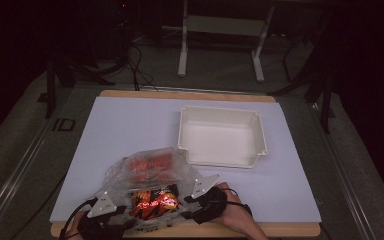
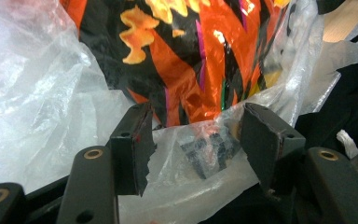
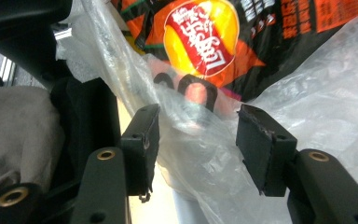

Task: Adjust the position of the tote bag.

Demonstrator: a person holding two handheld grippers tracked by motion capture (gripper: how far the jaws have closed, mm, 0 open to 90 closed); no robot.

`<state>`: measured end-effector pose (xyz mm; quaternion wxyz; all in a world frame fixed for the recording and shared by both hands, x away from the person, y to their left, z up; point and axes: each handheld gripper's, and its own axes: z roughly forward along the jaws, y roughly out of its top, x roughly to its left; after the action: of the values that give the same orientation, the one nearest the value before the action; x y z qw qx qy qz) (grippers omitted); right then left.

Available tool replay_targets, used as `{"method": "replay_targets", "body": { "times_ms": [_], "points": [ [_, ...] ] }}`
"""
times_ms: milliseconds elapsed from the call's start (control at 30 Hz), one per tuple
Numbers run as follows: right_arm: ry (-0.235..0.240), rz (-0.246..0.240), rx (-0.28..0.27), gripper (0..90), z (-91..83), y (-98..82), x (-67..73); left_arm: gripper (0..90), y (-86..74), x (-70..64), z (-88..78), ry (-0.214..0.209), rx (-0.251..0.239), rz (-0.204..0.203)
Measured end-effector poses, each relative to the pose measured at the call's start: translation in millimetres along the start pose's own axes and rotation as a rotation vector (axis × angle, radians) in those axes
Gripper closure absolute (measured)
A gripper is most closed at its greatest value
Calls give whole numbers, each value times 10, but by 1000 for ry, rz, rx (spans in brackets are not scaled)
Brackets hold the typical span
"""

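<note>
Left gripper (image 1: pixel 130 212): black body, topped by a grey three-cornered plate with small dark holes; a black cable trails from it over the counter (image 1: pixel 130 125) edge. Right gripper (image 1: pixel 187 197): same black build, same grey plate, thin black cable looping beside it. In both gripper views the jaws are matte black bars with brass-ringed screw holes, ending in square black pads with worn, ragged edges. Hands wear black gloves.
</note>
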<state>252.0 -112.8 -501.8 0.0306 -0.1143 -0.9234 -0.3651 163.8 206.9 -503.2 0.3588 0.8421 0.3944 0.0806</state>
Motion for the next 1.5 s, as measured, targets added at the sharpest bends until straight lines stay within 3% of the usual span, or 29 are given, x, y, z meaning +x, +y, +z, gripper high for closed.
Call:
{"method": "replay_targets", "body": {
  "times_ms": [233, 467, 567, 800, 900, 1100, 1333, 1500],
  "points": [
    [27, -20, 37, 745, -5, -32, 4, 443, -18, -12, 33, -5, 22, 10],
    [61, -43, 85, 804, -18, -131, 38, 452, -49, -5, 57, -1, 51, 11],
    [70, -50, 108, 824, -6, -158, 39, 506, -63, -1, 64, 8, 78, 13],
    [79, -25, 131, 845, 43, -173, -10, 731, -103, 11, 81, 6, 148, 40],
    [74, 2, 134, 859, 59, -177, -34, 781, -120, 50, 76, 8, 145, 16],
    [24, 48, 119, 894, 32, -182, -102, 692, -161, 160, 39, 31, 108, -48],
    [-22, 54, 102, 900, 60, -127, -106, 614, -161, 231, -7, 69, 87, -52],
    [-33, 61, 85, 900, 63, -120, -127, 532, -183, 276, -52, 70, 70, -45]
  ]
}}
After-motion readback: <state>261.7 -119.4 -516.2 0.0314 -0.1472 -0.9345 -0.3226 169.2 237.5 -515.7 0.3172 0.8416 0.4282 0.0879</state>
